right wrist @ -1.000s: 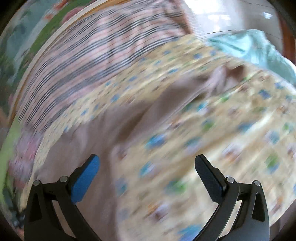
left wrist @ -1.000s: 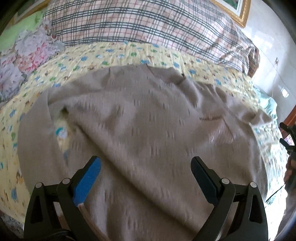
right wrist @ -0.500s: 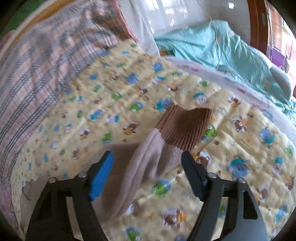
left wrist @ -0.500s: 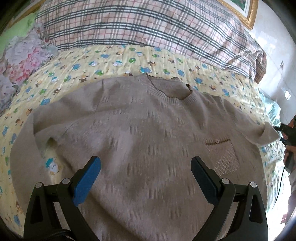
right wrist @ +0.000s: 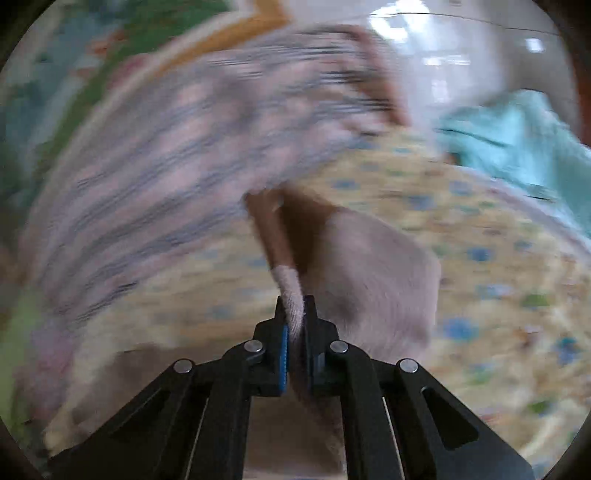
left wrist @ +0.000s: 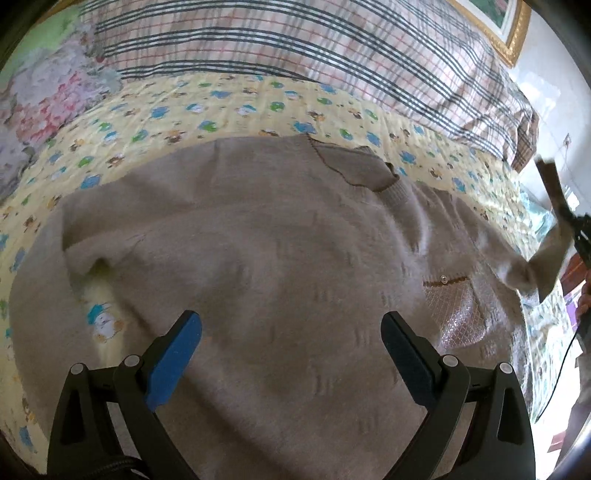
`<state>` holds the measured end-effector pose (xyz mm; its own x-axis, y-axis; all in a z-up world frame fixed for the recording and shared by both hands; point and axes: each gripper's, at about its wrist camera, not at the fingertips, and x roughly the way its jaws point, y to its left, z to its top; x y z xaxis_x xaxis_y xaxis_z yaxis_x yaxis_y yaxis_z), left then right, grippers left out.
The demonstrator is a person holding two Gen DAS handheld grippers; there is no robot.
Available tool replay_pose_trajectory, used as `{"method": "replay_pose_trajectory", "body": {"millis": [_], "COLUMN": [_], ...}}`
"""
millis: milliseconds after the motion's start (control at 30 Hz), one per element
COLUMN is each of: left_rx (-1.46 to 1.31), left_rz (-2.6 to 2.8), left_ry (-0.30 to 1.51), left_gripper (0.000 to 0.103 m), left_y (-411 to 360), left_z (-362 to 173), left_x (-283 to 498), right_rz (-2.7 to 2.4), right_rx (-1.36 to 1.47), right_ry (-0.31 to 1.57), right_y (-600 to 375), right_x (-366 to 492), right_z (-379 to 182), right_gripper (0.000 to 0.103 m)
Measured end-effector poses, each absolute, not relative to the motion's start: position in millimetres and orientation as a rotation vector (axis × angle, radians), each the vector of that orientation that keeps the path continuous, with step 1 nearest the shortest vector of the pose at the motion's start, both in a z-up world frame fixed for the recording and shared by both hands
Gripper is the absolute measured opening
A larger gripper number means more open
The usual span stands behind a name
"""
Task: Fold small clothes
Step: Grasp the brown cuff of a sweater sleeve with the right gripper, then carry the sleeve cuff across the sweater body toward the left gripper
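Observation:
A beige knit sweater (left wrist: 280,258) lies face up on the yellow cartoon-print quilt (left wrist: 229,110), collar at the far side and a chest pocket (left wrist: 454,314) to the right. My left gripper (left wrist: 291,332) is open and hovers over the sweater's lower body. My right gripper (right wrist: 294,314) is shut on the sweater's right sleeve (right wrist: 354,266) near its brown ribbed cuff (right wrist: 273,229) and holds it lifted off the quilt. In the left wrist view the lifted sleeve (left wrist: 543,266) and the right gripper show at the far right edge. The right wrist view is blurred.
A plaid pillow (left wrist: 295,40) runs along the far side of the bed. A pile of floral clothes (left wrist: 48,96) lies at the far left. A teal blanket (right wrist: 517,144) lies beyond the quilt's right edge. A gold picture frame (left wrist: 495,26) hangs on the wall.
My right gripper has closed on the sleeve near the cuff and lifted it off the quilt. My left gripper stays open, and its view has shifted slightly over the sweater.

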<state>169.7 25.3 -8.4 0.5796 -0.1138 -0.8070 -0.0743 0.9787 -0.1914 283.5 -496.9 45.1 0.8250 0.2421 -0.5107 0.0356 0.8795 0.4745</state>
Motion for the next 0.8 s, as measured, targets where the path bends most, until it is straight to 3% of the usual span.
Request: {"method": "replay_pose_trajectory", "body": {"millis": [267, 433, 667, 700, 767, 800], "left_rx": [-0.286, -0.324, -0.392, -0.403, -0.418, -0.426], "left_rz": [0.029, 0.055, 0.056, 0.048, 0.029, 0.014], "left_ry": [0.932, 0.922, 0.902, 0.904, 0.907, 0.912], "left_gripper": [0.098, 0.098, 0.098, 0.098, 0.098, 0.098], "left_y": [68.1, 91.5, 114.5, 115.6, 115.9, 113.7], "left_z": [-4.8, -4.1, 0.8, 1.1, 1.9, 2.0], "left_x": [140.5, 127.9, 126.2, 128.0, 134.0, 138.5], "right_rz": [0.574, 0.737, 0.849, 0.866, 0.884, 0.888], "right_rx": [0.453, 0.378, 0.313, 0.322, 0.339, 0.348], "right_ry": [0.607, 0.719, 0.872, 0.902, 0.939, 0.942], "right_y": [-303.4, -191.7, -114.7, -111.4, -109.1, -110.5], "right_x": [278.8, 274.3, 274.0, 272.9, 270.4, 267.1], "right_z": [61.9, 23.7, -25.7, -30.9, -35.7, -35.9], "right_gripper": [0.008, 0.008, 0.012, 0.015, 0.044, 0.066]}}
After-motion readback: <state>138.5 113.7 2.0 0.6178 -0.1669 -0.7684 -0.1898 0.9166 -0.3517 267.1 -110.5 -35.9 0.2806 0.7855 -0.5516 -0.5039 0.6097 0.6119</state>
